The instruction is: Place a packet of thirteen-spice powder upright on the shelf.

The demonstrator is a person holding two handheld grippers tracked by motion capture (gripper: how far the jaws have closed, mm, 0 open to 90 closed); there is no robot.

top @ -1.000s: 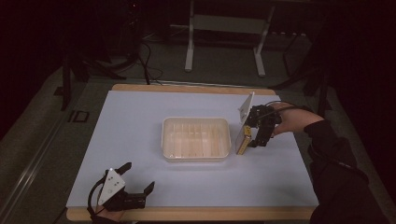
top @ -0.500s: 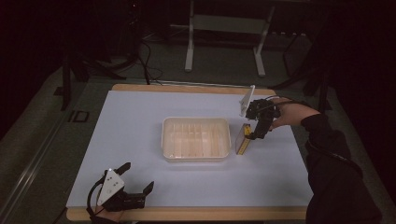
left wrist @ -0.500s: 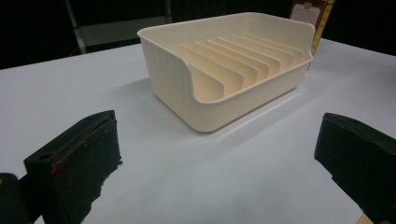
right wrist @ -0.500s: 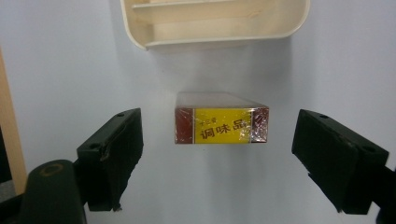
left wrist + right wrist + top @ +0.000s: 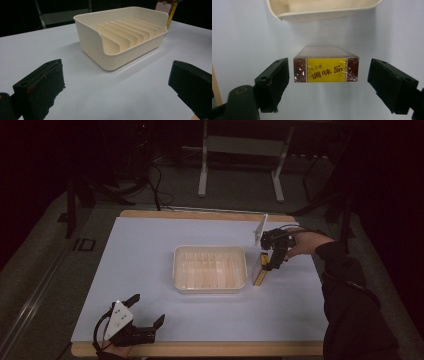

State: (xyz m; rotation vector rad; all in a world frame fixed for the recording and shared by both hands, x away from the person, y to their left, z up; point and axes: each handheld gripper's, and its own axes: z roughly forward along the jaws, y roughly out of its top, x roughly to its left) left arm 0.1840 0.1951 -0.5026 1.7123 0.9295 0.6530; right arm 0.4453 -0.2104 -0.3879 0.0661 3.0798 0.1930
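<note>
Straddling box, right gripper fingers apart, untouching.

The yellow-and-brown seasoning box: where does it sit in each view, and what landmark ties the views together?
High view: seasoning box right of centre, beside the cream divided tray.
Left gripper view: its corner at the top right, behind the tray.
Right gripper view: centre, between open jaws.
Shared landmark: the tray.

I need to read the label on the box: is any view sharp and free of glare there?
Right gripper view: the box is sharp, its yellow label readable despite small glints on the wrapper. High view: dim, the box too small to read. Left gripper view: just a corner of it past the tray.
</note>
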